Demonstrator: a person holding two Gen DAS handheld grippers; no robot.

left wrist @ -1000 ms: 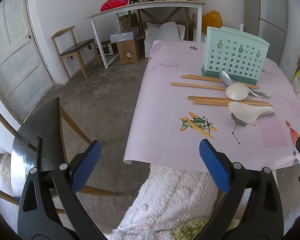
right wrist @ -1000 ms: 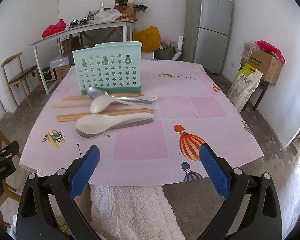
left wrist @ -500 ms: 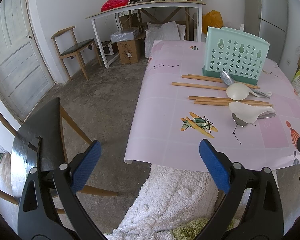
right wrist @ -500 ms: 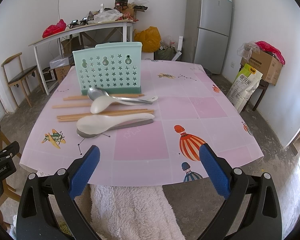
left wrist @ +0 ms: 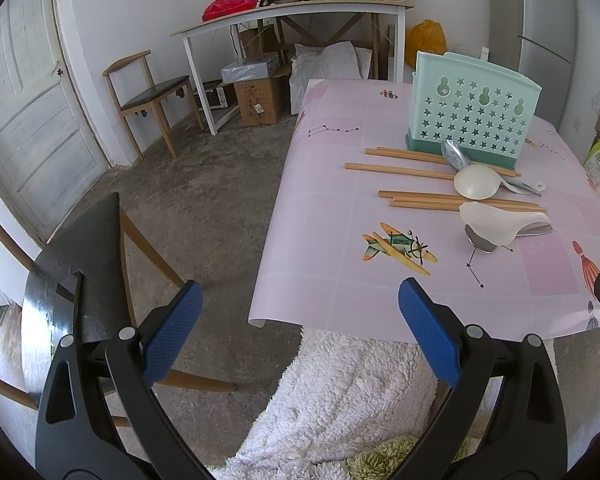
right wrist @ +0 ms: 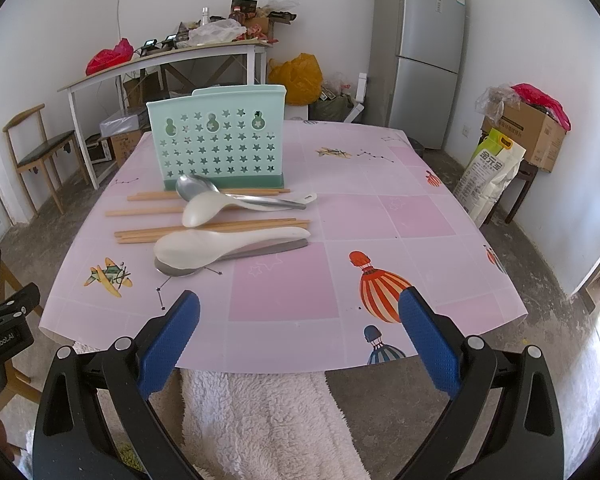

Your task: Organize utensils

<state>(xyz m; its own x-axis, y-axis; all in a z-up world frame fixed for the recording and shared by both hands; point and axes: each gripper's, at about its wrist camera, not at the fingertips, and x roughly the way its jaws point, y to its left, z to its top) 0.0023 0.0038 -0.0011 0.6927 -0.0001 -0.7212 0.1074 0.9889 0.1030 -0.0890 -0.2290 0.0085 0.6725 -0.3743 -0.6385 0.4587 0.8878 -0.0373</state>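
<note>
A mint-green utensil holder (right wrist: pixel 217 139) (left wrist: pixel 473 109) with star holes stands upright on the pink table (right wrist: pixel 380 216). In front of it lie several wooden chopsticks (right wrist: pixel 216 229) (left wrist: pixel 396 171), two white plastic spoons (right wrist: pixel 228 242) (left wrist: pixel 500 222) and two metal spoons (right wrist: pixel 198 187), partly stacked on each other. My right gripper (right wrist: pixel 299 325) is open and empty, held before the table's near edge. My left gripper (left wrist: pixel 299 316) is open and empty, off the table's left corner.
A white fluffy cloth (right wrist: pixel 268 420) lies below the near table edge. A dark wooden chair (left wrist: pixel 80 264) stands at the left. Behind are a cluttered white desk (left wrist: pixel 292 12), cardboard boxes (left wrist: pixel 258 100), a fridge (right wrist: pixel 426 52) and a rice bag (right wrist: pixel 490 176).
</note>
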